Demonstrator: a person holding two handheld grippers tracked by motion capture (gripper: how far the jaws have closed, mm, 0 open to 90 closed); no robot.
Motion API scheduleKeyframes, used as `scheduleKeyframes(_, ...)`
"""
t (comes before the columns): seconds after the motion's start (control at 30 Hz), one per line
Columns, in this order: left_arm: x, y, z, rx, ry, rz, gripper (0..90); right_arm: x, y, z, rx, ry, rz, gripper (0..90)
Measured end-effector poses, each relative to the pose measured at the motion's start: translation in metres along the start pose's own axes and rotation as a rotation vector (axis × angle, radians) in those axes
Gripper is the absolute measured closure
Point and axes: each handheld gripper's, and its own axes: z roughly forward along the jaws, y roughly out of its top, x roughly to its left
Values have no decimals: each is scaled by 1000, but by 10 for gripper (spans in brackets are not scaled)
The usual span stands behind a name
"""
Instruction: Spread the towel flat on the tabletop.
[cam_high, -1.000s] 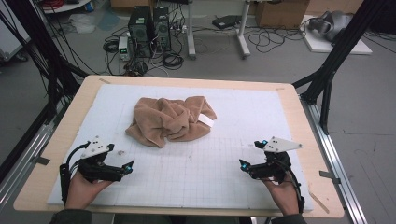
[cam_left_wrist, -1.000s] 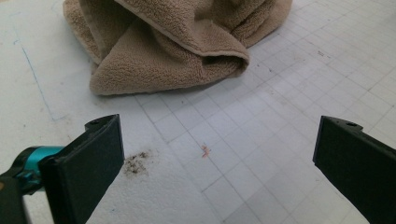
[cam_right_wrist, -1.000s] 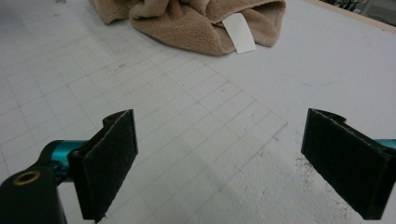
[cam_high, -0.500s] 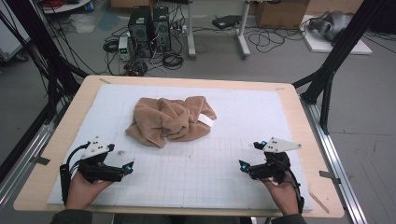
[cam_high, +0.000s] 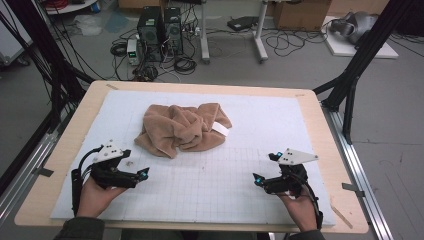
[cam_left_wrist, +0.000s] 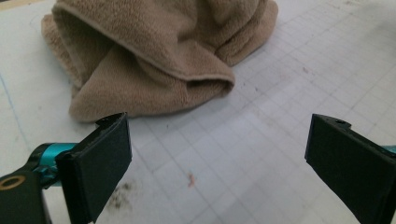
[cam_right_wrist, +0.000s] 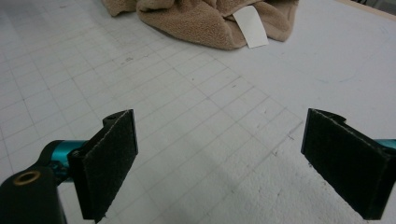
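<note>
A crumpled tan towel (cam_high: 182, 129) with a white label (cam_high: 221, 130) lies on the white gridded mat (cam_high: 215, 175), toward its far middle. My left gripper (cam_high: 142, 173) rests near the mat's front left, open, nothing between its jaws. In the left gripper view the towel (cam_left_wrist: 154, 51) lies just beyond the wide-spread jaws. My right gripper (cam_high: 256, 178) sits at the front right, also open and empty. In the right gripper view the towel (cam_right_wrist: 210, 16) and its label (cam_right_wrist: 250, 19) lie farther off, at the top.
The mat covers a wooden table (cam_high: 65, 150) with metal rails along its sides. Black frame posts (cam_high: 357, 65) rise at the far corners. Computers and cables (cam_high: 160, 30) stand on the floor behind the table.
The right gripper has shifted very slightly; the left gripper and the towel have stayed put.
</note>
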Motion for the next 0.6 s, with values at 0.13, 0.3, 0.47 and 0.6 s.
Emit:
scheduleKeyframes(0.13, 4, 17, 13, -27, 0, 10, 151, 0, 5, 4, 2, 8, -11, 99)
scheduleKeyframes(0.3, 6, 36, 29, -41, 27, 24, 253, 0, 16, 10, -4, 18, -29, 99)
scheduleKeyframes(0.47, 13, 48, 59, -46, 53, -16, 398, -2, 42, 30, 0, 44, -61, 99)
scheduleKeyframes(0.6, 21, 44, 82, 15, 83, -44, 488, 0, 64, 47, -18, 64, -81, 126)
